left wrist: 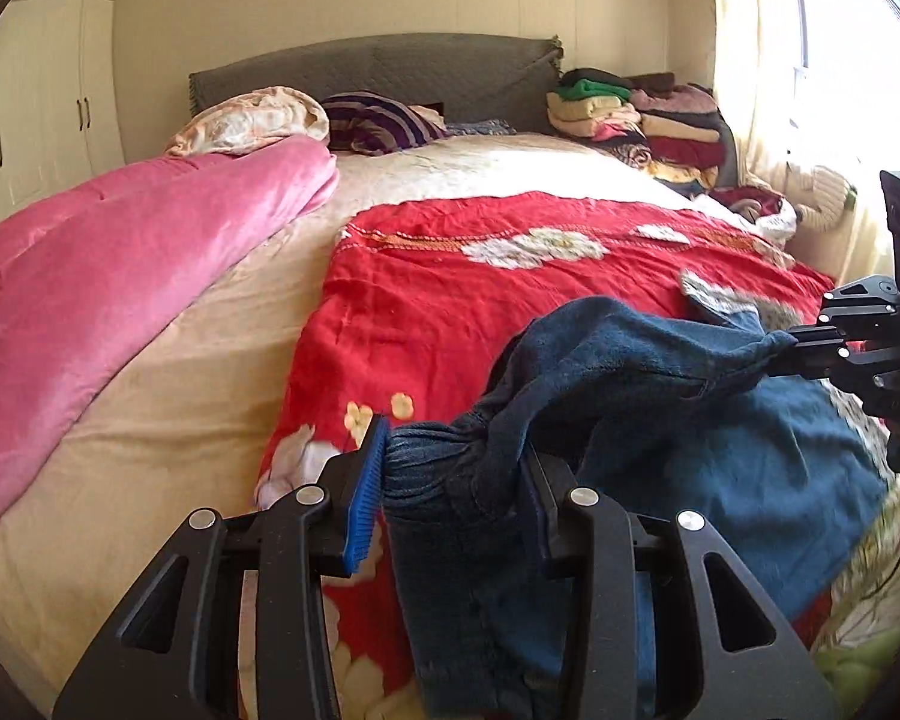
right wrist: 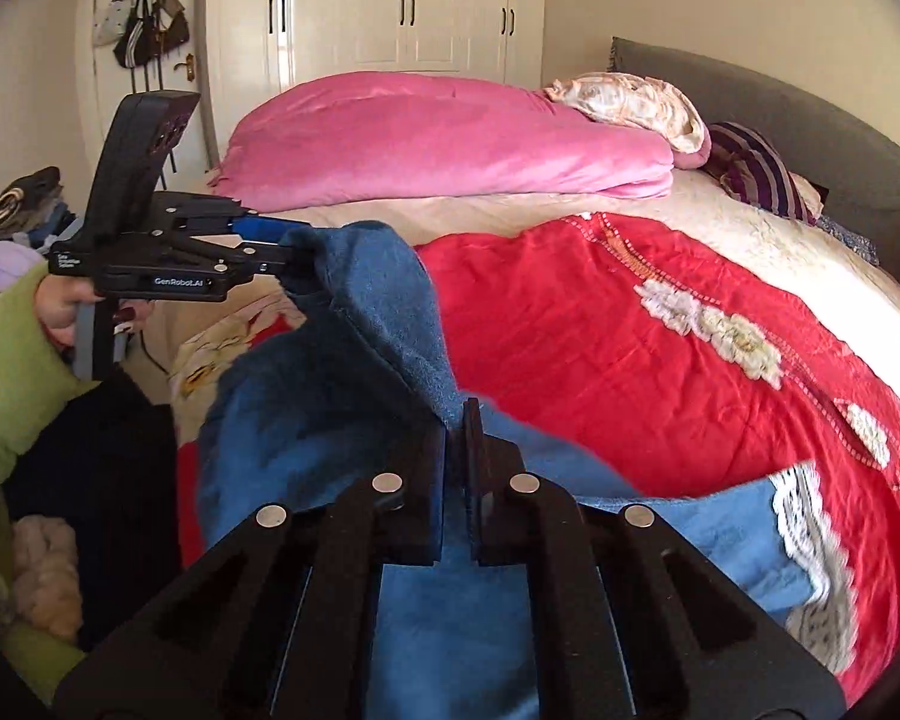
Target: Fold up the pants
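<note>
The blue pants hang bunched between both grippers above the red flowered blanket. My left gripper has its jaws set wide, with the ribbed waistband lying between them against the right finger; whether it grips is unclear. In the right wrist view the left gripper meets the fabric edge at upper left. My right gripper is shut on a fold of the pants; it also shows in the left wrist view, pinching the cloth at right.
A pink quilt lies along the bed's left side. Pillows and the grey headboard are at the far end. A stack of folded clothes sits far right near the window. Wardrobes stand behind.
</note>
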